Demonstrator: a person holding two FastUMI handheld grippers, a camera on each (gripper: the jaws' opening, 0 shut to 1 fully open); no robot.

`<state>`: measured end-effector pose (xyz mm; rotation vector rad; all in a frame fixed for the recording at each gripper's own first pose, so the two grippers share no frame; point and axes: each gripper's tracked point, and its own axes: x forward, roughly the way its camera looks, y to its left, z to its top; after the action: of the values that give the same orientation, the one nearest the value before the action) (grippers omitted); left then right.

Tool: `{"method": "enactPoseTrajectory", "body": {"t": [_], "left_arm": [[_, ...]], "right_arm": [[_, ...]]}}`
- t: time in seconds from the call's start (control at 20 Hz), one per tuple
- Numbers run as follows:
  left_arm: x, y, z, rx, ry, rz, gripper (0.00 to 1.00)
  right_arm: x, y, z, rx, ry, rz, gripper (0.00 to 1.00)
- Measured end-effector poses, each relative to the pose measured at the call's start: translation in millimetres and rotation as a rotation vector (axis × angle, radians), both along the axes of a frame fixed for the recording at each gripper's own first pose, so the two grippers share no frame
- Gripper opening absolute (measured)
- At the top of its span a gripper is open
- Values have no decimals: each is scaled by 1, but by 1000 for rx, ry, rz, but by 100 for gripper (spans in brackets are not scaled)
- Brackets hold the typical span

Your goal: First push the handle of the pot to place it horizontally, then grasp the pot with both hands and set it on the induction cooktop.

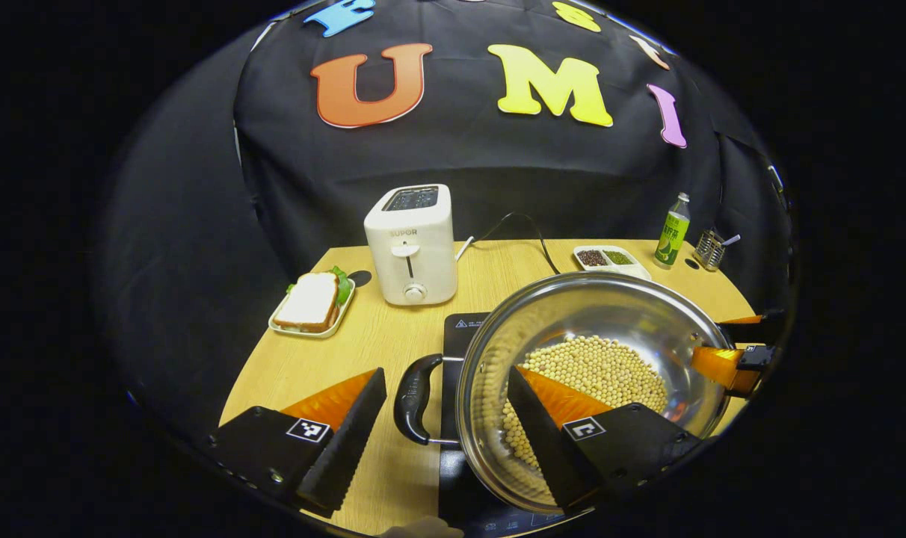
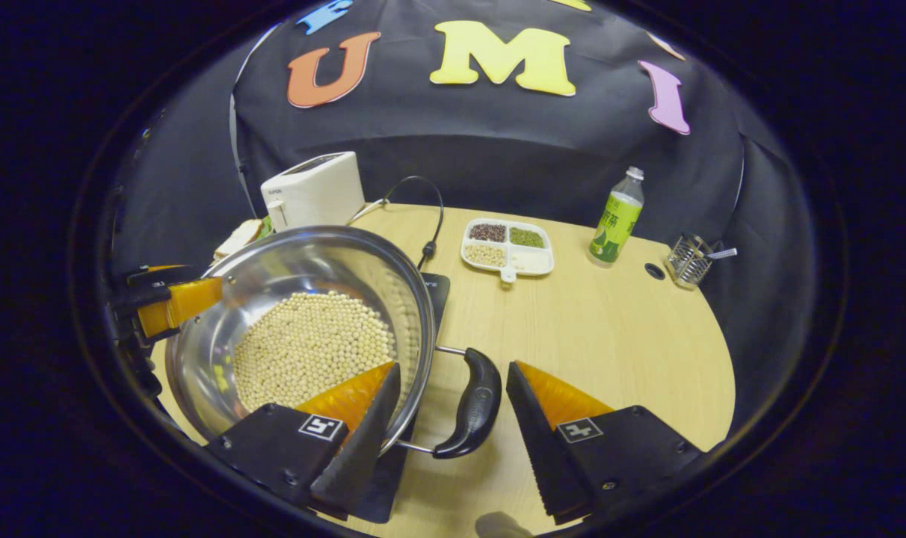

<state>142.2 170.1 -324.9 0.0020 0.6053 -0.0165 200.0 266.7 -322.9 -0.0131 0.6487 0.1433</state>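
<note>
A white toaster point(image 1: 412, 243) and a sandwich plate point(image 1: 311, 305) stand behind the shiny steel bean-filled pot point(image 1: 595, 373) on the black cooktop point(image 1: 460, 332), both tongs point(image 1: 445, 418) point(image 2: 453, 407) apart around its handles.

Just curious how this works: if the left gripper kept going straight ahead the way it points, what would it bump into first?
Probably the pot's black handle, sitting between its open fingers on the left gripper.

Materials, finish
Pot point(image 1: 595, 321) showing shiny polished metal, handle point(image 1: 414, 398) glossy black plastic; worktop point(image 2: 610, 329) looking matt pale wood, cooktop point(image 1: 459, 332) smooth black.
</note>
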Motion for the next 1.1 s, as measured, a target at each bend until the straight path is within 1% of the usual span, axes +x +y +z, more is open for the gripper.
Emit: {"method": "enactPoseTrajectory", "body": {"t": [0.05,0.1,0.15,0.35,0.4,0.5,0.55,0.7,0.75,0.8,0.95,1.0,1.05,1.1], "left_arm": [[0,-3,0,-6,1,2,97],[-1,-4,2,-3,-4,2,97],[-1,-3,5,4,-10,7,97],[-6,-1,18,13,-42,30,97],[-9,-2,21,11,-46,31,97],[-13,-3,26,16,-53,35,97],[-14,-2,31,25,-63,40,97],[-22,-10,46,36,-89,45,97],[-26,-14,53,37,-101,43,97],[-29,-21,61,39,-116,45,97],[-49,-39,96,34,-173,50,97],[-59,-46,110,31,-196,54,97],[-68,-56,125,25,-218,56,97],[-77,-67,140,24,-245,56,97]], "right_arm": [[1,2,2,7,-9,7,89],[0,2,2,4,-10,16,92],[1,1,4,2,-15,18,89],[1,0,20,-1,-66,41,89],[1,0,25,1,-80,49,92],[-2,-6,30,-12,-92,54,92],[-3,-7,34,-10,-101,54,89],[-11,-15,49,-12,-132,62,89],[-15,-18,56,-10,-150,68,89],[-20,-22,64,-9,-167,73,92],[-41,-42,93,-20,-232,88,92],[-49,-50,106,-23,-255,95,89],[-58,-61,120,-20,-282,95,92],[-67,-71,135,-13,-308,98,92]]}}
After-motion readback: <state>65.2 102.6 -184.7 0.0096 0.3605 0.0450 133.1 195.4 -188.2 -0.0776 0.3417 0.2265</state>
